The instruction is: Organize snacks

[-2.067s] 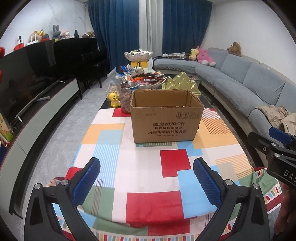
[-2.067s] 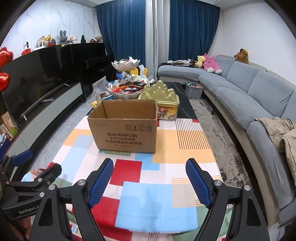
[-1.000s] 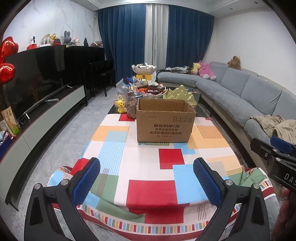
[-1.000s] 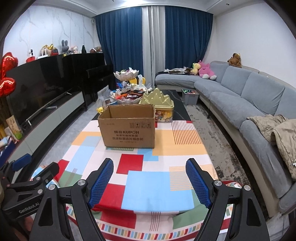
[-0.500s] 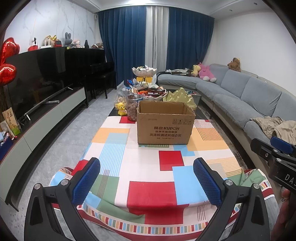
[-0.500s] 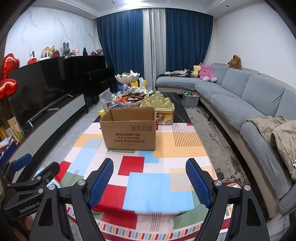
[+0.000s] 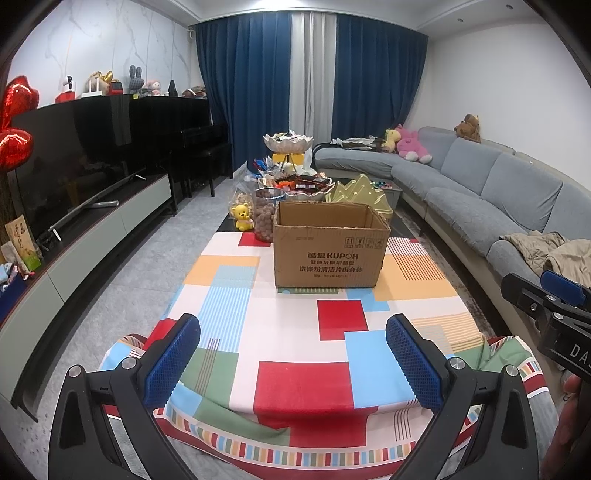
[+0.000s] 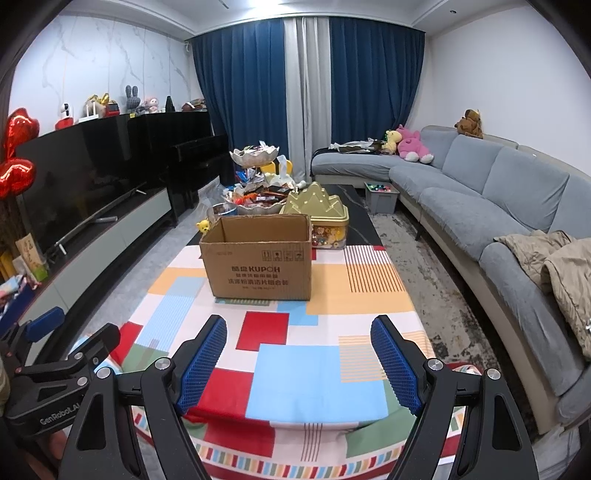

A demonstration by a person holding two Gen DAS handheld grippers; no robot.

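Both my wrist views look forward along my open jaws from the near end of the desk (image 7: pixel 332 354), held back from its edge and slightly above. Shared field — the cardboard box (image 7: pixel 330 248), curtains and sofa. My right view sits further right — the box (image 8: pixel 258 256) shifts left.

Room evenly and brightly lit from overhead; ceiling spotlights (image 7: pixel 509 6) visible at top right. Shadows soft and faint. Glossy television (image 8: pixel 85 173) shows reflections. Focus sharp throughout. Strong fisheye bending; corners black-vignetted, sofa (image 7: pixel 480 195) curved at the edge.
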